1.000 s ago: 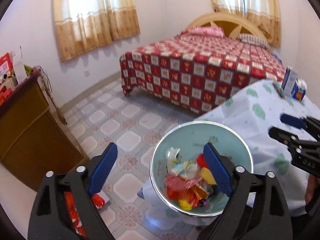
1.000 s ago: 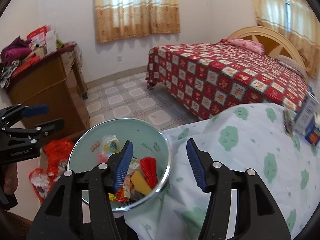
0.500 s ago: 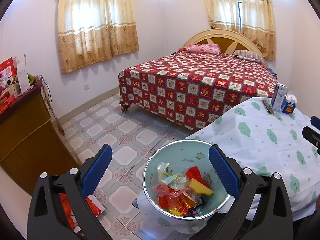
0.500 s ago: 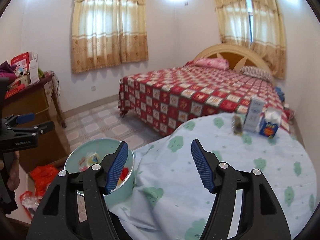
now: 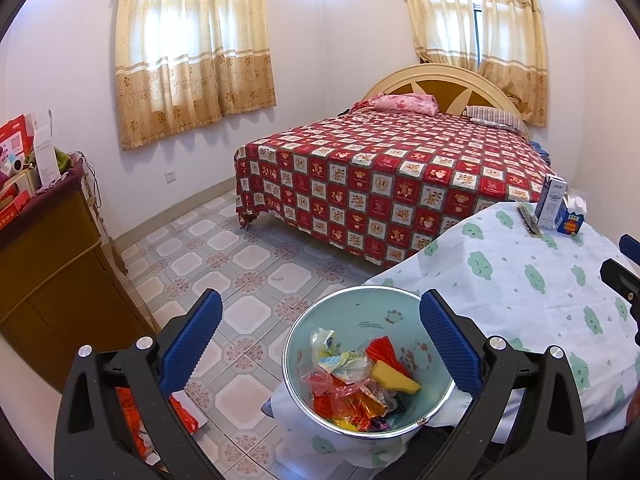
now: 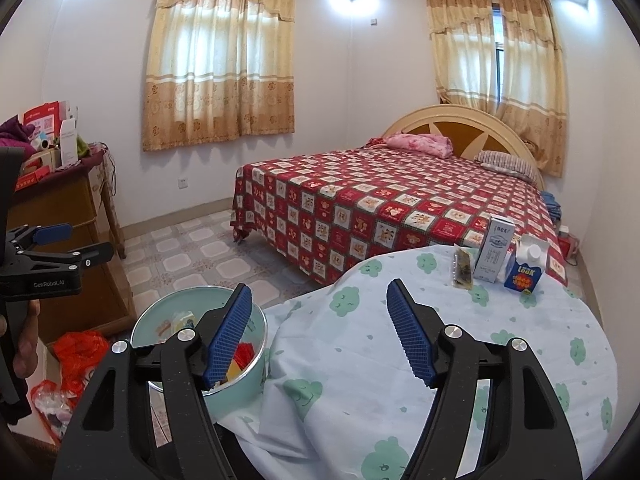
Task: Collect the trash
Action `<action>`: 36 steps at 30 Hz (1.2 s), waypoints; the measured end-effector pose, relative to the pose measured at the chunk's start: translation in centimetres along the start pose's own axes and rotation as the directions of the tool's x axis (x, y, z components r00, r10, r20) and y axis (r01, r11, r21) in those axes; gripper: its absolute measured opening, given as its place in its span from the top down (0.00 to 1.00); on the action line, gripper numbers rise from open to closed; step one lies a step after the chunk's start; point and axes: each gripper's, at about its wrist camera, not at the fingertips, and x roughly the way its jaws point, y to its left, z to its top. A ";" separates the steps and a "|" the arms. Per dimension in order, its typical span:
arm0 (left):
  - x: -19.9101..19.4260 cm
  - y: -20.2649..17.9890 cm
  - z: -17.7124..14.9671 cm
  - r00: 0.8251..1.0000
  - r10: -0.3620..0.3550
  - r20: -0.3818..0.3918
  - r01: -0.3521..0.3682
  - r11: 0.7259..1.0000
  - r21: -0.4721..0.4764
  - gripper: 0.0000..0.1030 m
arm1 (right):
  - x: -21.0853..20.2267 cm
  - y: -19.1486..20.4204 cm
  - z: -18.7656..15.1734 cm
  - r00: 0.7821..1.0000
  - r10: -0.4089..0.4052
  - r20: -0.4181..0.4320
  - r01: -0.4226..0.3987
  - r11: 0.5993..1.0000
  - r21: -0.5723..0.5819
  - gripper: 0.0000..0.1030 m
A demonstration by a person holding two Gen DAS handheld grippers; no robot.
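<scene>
Hovering over bin [image 5: 362, 316]: left gripper [image 5: 318, 342], fingers [image 5: 192, 338] spread at widest, nothing between them.
Hovering over surface [image 6: 460, 344]: right gripper [image 6: 320, 330], fingers [image 6: 408, 334] parted, nothing between them.
Bin: pale green, metal rim, standing at left edge of surface, partly draped round by cloth; holding wrappers [image 5: 352, 396], a yellow piece and a red piece.
Surface: covered by white cloth with green cloud print.
At far edge of surface, grouped close together: upright white carton [image 6: 498, 252], blue carton [image 6: 524, 270] just beside it on right, dark flat packet [image 6: 462, 266] on left.
On floor beside bin: red bag [image 6: 78, 354], partly hidden.
Beyond: bed [image 6: 380, 204] with red checked cover, pink pillow, striped pillow; wooden cabinet [image 5: 48, 252] at left, boxes piled on top; tiled floor; curtained windows.
Edge of right-wrist view: a hand [image 6: 24, 344] gripping left handle.
</scene>
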 end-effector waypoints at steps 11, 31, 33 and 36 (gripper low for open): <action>-0.6 -0.2 0.3 1.000 0.002 0.004 -0.002 1.000 0.005 0.06 | 0.1 0.4 0.1 1.000 -0.005 0.006 0.005 1.000 0.003 0.32; -0.5 0.3 0.5 0.999 0.036 0.009 -0.036 0.998 0.045 0.06 | -0.1 0.5 0.0 1.000 -0.007 0.010 0.006 1.000 0.005 0.30; -0.5 0.2 0.4 0.999 0.046 0.014 -0.046 0.998 0.053 0.06 | -0.1 0.5 0.1 1.000 -0.008 0.013 0.008 1.000 0.007 0.29; -0.6 -0.1 0.4 0.999 0.047 0.017 -0.048 0.997 0.063 0.06 | -0.4 0.5 0.1 1.000 -0.012 0.018 0.012 1.000 0.013 0.28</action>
